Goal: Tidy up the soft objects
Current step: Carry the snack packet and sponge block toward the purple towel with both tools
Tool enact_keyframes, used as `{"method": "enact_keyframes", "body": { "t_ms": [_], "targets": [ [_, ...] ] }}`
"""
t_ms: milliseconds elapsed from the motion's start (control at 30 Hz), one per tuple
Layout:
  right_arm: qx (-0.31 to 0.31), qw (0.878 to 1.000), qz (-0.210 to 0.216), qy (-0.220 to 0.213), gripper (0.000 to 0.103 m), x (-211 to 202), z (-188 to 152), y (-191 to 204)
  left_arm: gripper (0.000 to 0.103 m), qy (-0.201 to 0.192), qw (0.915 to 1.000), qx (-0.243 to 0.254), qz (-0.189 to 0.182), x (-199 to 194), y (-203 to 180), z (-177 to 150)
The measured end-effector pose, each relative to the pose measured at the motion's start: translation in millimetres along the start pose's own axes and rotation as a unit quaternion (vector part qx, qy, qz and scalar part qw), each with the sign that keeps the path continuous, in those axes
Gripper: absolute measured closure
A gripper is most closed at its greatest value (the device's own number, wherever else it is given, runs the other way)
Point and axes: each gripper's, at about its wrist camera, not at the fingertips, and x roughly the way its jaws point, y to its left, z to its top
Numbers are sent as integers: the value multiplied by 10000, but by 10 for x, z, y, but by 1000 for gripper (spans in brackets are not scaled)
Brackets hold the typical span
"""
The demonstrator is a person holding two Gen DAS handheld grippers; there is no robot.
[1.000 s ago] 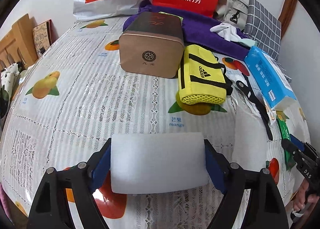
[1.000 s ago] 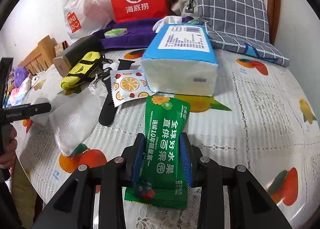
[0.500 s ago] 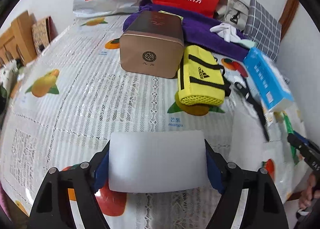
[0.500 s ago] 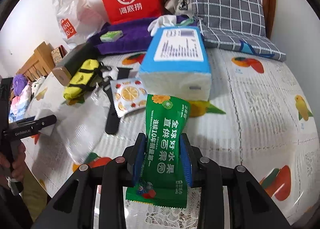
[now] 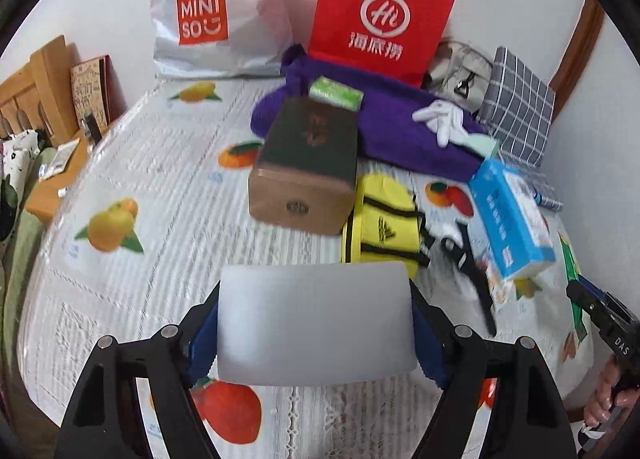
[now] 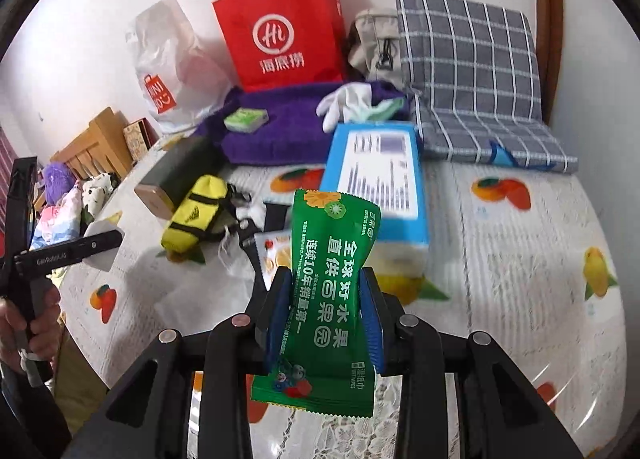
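Both grippers hold something soft above the fruit-print tablecloth. Left gripper is clamped on a white foam block; right gripper is clamped on a green wet-wipes pack, squeezing its middle. I think both should grip gently and keep level so nothing slips out. Behind the tablecloth's middle sit a yellow pouch with an Adidas logo, a brown box and a blue tissue pack. Farthest back stand a white MINISO bag and a red bag marked "Hi".
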Motion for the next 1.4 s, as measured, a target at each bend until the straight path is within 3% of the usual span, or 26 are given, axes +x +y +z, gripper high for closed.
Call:
{"method": "enact_keyframes", "body": {
  "t_ms": [467, 867, 1400],
  "targets": [
    [-249, 9989, 130, -375, 70, -30, 622, 22, 24, -275, 9995, 121, 54, -37, -145, 508],
    [-47, 9978, 171, -642, 70, 224, 1448, 30, 24, -515, 9980, 221, 276, 90, -263, 1131],
    [-81, 9962, 318, -805, 70, 703, 2258, 36, 24, -630, 9971, 197, 369, 312, -358, 1823]
  ]
}}
